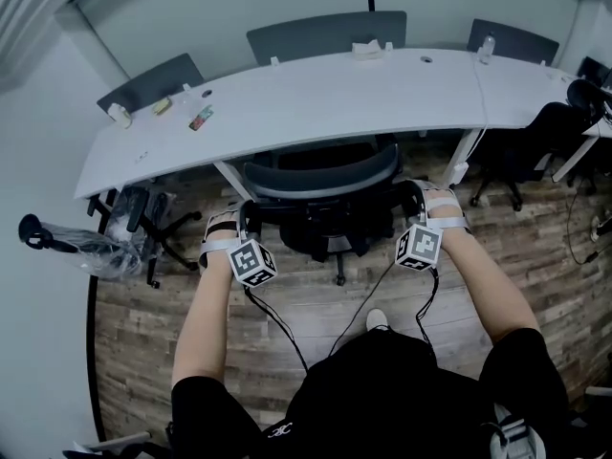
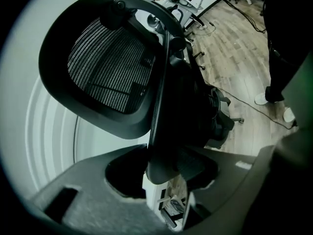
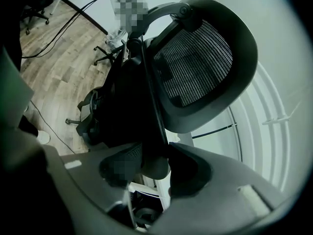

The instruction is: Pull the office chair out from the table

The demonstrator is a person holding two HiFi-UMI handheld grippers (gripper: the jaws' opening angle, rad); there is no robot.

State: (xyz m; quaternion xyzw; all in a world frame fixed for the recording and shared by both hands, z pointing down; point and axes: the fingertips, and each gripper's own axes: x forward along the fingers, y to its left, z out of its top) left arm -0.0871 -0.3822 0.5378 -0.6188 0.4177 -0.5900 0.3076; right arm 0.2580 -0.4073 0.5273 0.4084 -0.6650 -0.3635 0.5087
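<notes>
The black office chair (image 1: 320,175) stands with its seat partly under the curved white table (image 1: 316,103), its mesh backrest towards me. My left gripper (image 1: 241,220) grips the backrest's left edge and my right gripper (image 1: 418,197) its right edge. In the left gripper view the jaws (image 2: 164,168) are closed on the backrest's dark frame, with the mesh (image 2: 110,65) above them. The right gripper view mirrors this: the jaws (image 3: 154,165) clamp the frame edge below the mesh (image 3: 195,67). The chair's base and castors (image 1: 339,277) show on the wood floor.
White table legs (image 1: 229,178) (image 1: 462,156) flank the chair. Another black chair (image 1: 143,223) sits at the left and one (image 1: 535,146) at the right. Grey chairs (image 1: 325,34) stand behind the table. Small items (image 1: 201,118) lie on top. Cables (image 1: 277,323) trail across the floor by my shoe (image 1: 378,320).
</notes>
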